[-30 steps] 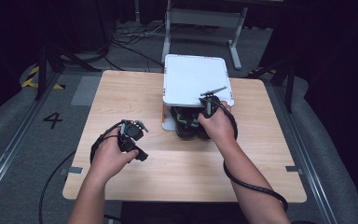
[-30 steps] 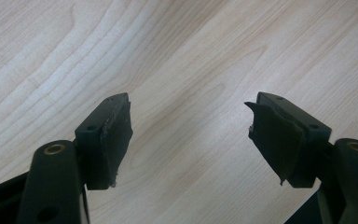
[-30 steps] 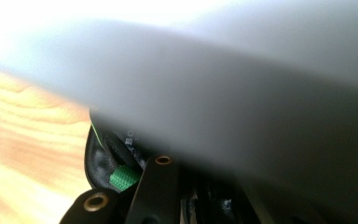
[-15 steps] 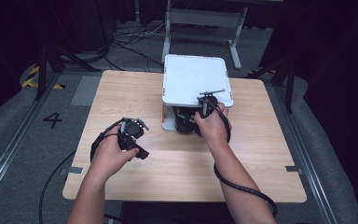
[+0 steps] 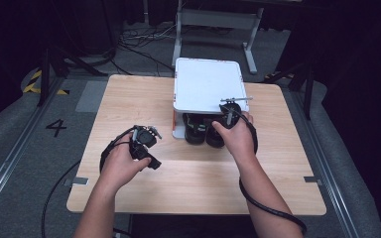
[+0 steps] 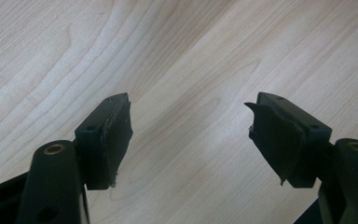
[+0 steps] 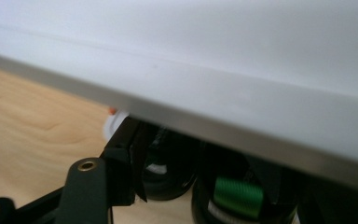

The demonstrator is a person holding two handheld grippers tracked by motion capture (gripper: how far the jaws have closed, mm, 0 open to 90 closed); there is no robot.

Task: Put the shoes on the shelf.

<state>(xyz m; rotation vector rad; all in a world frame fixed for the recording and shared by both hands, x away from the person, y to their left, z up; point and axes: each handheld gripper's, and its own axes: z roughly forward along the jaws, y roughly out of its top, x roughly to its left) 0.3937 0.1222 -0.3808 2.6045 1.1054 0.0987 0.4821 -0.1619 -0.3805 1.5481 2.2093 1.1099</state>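
Wooden counter (image 5: 129,94) is carrying a white shelf (image 5: 206,82) near its far edge, and two black shoes (image 5: 204,130) are sitting side by side underneath it. Your right gripper (image 5: 231,116) is reaching in at the shelf's front edge beside the shoes; you cannot tell whether its fingers (image 7: 128,154) are spread or pinching. Your left gripper (image 6: 191,135) is hovering over bare wood, well apart from the shelf, its fingers (image 6: 109,135) spread wide and gripping nothing

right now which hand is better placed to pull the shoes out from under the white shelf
Right. The right tongs sit at the black shoes under the white shelf. The left tongs hang open over bare table, away from them.
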